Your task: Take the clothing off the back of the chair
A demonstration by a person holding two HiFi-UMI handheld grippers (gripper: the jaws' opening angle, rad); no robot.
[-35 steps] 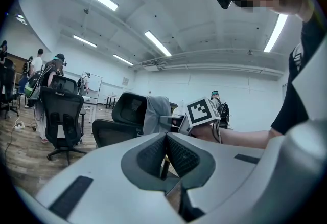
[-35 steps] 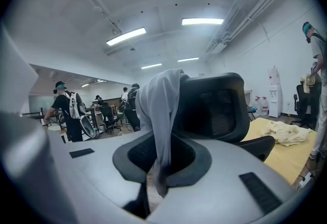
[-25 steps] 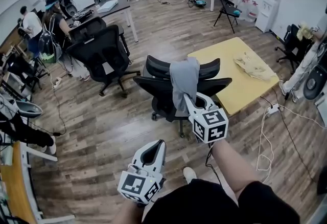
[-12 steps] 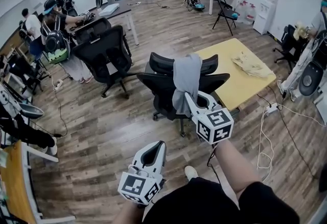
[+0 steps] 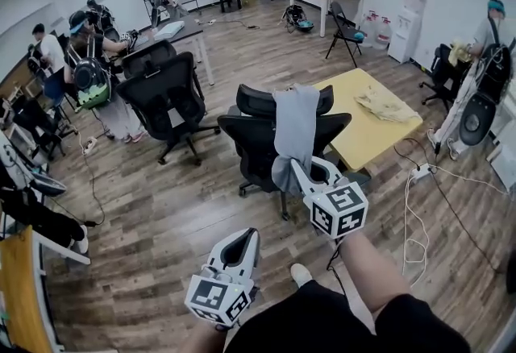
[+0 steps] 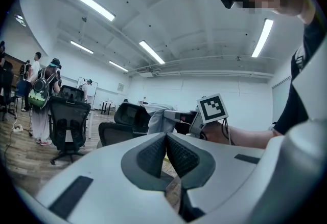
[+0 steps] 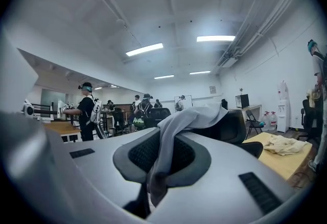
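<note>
A grey garment [image 5: 295,124] hangs over the back of a black office chair [image 5: 250,134] in the middle of the head view. My right gripper [image 5: 295,167] is shut on the garment's lower end, and the cloth runs from the chair top down into its jaws. In the right gripper view the grey garment [image 7: 190,117] is pinched between the two pads and trails below them. My left gripper [image 5: 242,243] hangs lower left, short of the chair, shut with nothing in it. Its pads meet in the left gripper view [image 6: 166,139].
A yellow table [image 5: 355,142] with a beige cloth [image 5: 385,106] stands right behind the chair. A second black chair [image 5: 168,97] stands to the left. People work at desks along the left wall and at the right edge. Cables [image 5: 419,182] lie on the wooden floor at right.
My right gripper has drawn back toward me and a little upward with the garment's end still in it, stretching the cloth off the chair back. The left gripper moved along beside it.
</note>
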